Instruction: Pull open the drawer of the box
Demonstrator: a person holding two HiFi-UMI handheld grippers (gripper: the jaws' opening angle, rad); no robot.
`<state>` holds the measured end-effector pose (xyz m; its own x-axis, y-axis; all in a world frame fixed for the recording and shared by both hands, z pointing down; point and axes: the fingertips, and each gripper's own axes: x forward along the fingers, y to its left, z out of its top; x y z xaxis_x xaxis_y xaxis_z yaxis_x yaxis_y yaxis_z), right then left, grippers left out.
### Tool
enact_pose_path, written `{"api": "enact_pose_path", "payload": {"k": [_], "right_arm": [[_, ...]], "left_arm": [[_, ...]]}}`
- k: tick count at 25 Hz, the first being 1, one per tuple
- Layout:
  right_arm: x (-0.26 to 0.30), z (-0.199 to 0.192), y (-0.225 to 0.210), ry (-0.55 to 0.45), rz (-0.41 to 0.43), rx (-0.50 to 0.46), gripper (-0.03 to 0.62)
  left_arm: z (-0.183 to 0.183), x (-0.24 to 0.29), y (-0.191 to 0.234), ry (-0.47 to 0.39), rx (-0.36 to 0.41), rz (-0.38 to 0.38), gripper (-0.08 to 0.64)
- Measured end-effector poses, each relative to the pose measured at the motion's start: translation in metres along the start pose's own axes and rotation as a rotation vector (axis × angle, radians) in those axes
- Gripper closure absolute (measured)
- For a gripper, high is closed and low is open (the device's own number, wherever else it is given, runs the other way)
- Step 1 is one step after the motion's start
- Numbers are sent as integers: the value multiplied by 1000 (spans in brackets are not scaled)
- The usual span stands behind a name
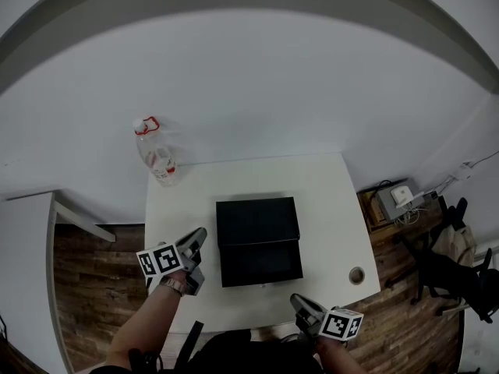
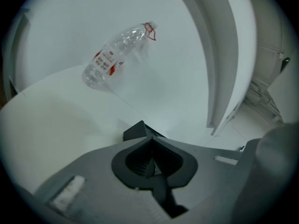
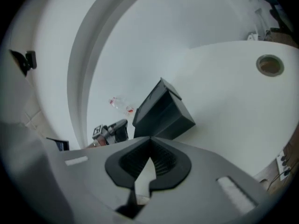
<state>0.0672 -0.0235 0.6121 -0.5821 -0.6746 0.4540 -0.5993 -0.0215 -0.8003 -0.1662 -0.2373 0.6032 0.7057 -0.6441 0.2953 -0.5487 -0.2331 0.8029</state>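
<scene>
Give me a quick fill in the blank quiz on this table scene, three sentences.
The box on the white table is ___ in colour.
In the head view, the clear bottle stands at the table's far ___ corner.
The left hand-held gripper and right hand-held gripper both have their jaws ___.
Missing words: black; left; shut.

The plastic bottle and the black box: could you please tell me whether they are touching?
Apart. The head view shows bare white table between the plastic bottle, at the far left corner, and the black box.
</scene>
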Motion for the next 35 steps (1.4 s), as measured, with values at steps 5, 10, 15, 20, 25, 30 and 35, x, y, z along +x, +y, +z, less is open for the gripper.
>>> {"api": "enact_pose_path", "payload": {"k": [5, 10, 15, 20, 25, 30, 35], "right_arm": [[-40, 41, 31, -155, 96, 28, 588], [-67, 56, 46, -189, 164, 26, 588], [-87, 63, 64, -168, 255, -3, 588], [-112, 56, 77, -99, 348, -60, 588], [-145, 44, 88, -18, 438, -168, 588], [-175, 26, 84, 60, 522, -196, 588], [-206, 1, 73, 142, 585, -209, 588]], "left_arm": [[-1, -41, -39, 14, 114, -83, 560], [-41, -61, -97, 59, 178, -190, 560], [-121, -76, -151, 164, 147, -285, 560], [-193, -86, -207, 245, 103, -383, 560], [-240, -96, -247, 186, 25, -405, 560], [-283, -105, -275, 114, -7, -379, 560], [-323, -119, -294, 46, -13, -333, 560]]}}
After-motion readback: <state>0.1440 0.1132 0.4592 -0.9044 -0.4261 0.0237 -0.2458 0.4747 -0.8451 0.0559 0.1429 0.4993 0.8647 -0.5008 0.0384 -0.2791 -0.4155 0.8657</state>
